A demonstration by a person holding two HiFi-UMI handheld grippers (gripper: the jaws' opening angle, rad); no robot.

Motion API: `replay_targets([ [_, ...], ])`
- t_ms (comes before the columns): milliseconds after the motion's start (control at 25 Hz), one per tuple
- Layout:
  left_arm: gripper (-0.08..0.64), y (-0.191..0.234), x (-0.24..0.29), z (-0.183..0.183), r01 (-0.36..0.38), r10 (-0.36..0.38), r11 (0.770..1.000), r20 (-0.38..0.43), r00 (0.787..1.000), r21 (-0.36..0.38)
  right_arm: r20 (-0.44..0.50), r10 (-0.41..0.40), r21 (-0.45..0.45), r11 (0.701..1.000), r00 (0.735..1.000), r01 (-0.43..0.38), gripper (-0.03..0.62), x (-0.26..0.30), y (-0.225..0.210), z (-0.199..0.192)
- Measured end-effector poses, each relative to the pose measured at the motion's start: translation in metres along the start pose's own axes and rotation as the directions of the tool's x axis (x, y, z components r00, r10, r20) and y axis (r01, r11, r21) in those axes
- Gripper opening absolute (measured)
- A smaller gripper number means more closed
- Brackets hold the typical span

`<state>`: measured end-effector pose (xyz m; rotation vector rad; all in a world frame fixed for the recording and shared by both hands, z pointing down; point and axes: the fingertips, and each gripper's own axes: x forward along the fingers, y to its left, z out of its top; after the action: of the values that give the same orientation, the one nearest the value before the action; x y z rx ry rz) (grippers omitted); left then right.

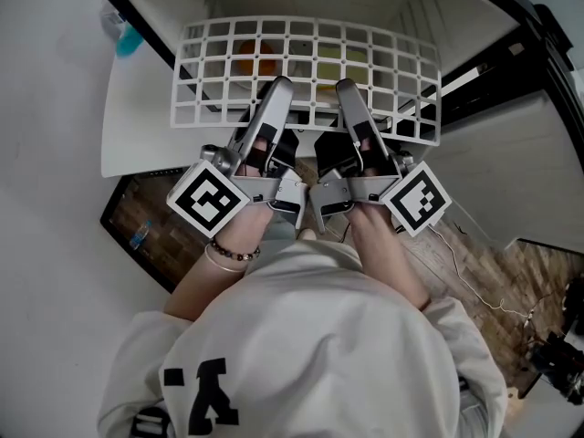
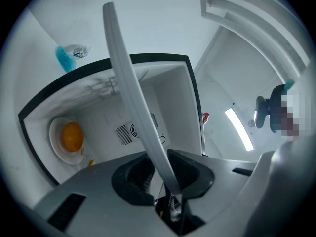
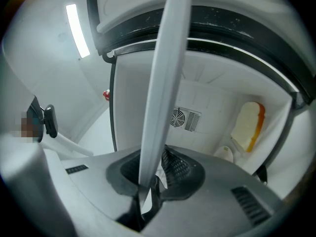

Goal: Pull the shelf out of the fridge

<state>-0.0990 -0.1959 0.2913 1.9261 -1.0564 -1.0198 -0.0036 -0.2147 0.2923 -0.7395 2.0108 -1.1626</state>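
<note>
The white grid shelf (image 1: 315,62) sticks part way out of the small open fridge (image 1: 429,12), lying level. My left gripper (image 1: 276,89) is shut on the shelf's front edge left of the middle, and my right gripper (image 1: 348,91) is shut on it just to the right. In the left gripper view the shelf's edge (image 2: 128,83) runs as a pale bar down between the dark pads of the left gripper (image 2: 160,174). The right gripper view shows the same bar (image 3: 165,83) pinched by the right gripper (image 3: 148,174).
Under the shelf, inside the fridge, an orange (image 2: 71,137) sits on a white plate and a slice of bread (image 3: 249,125) leans at the right wall. The fridge door (image 1: 137,126) hangs open at the left. A thin cable (image 1: 474,281) lies on the wooden floor at the right.
</note>
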Motion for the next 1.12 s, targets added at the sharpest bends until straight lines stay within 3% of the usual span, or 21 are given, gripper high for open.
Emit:
replay_targets([
  [720, 0.067, 0.006, -0.001, -0.001, -0.066, 0.067, 0.997, -0.013, 0.998, 0.031, -0.019, -0.047, -0.006, 0.999, 0.999, 0.047, 0.063, 0.001, -0.004, -0.002],
  [1120, 0.067, -0.005, 0.001, 0.008, -0.121, 0.135, 0.965, -0.042, 0.990, 0.231, -0.042, -0.052, -0.012, 0.999, 0.998, 0.051, 0.061, 0.007, 0.005, -0.001],
])
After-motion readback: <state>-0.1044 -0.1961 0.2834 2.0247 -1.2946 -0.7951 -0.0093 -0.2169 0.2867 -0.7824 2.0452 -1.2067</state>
